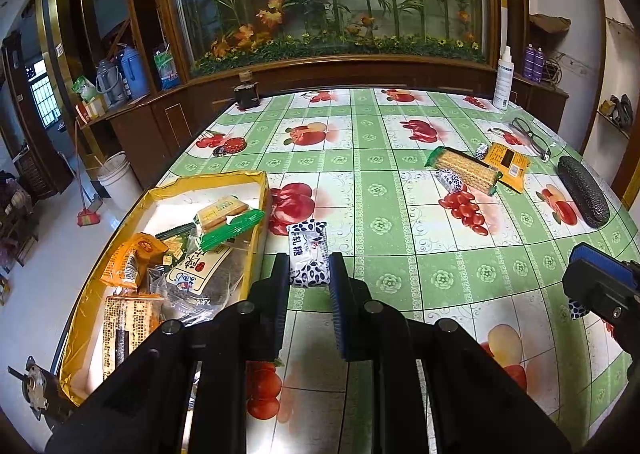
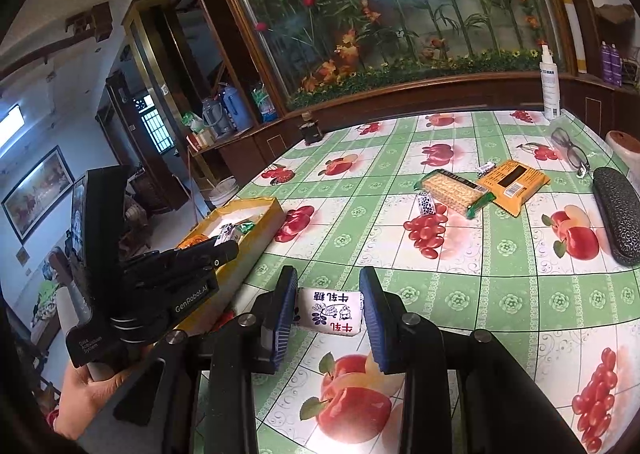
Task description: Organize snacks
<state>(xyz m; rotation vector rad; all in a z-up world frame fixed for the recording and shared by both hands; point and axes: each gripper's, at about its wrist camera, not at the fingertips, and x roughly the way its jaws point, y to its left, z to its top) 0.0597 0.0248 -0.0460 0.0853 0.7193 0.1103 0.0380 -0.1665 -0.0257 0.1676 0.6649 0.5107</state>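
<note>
Two grippers each have a milk candy. The left gripper (image 1: pixel 309 270) squeezes one white and blue milk candy (image 1: pixel 308 258) tight between its jaws, right beside the yellow box (image 1: pixel 168 190) full of snacks. The right gripper (image 2: pixel 330 308) has its jaws around another milk candy (image 2: pixel 330 312) lying on the fruit tablecloth (image 2: pixel 460 266); the pads touch the wrapper ends. Farther back lie a cracker pack (image 2: pixel 454 194), an orange packet (image 2: pixel 512 184) and a small candy (image 2: pixel 426 204). A glasses case (image 2: pixel 618 214) sits at the right.
</note>
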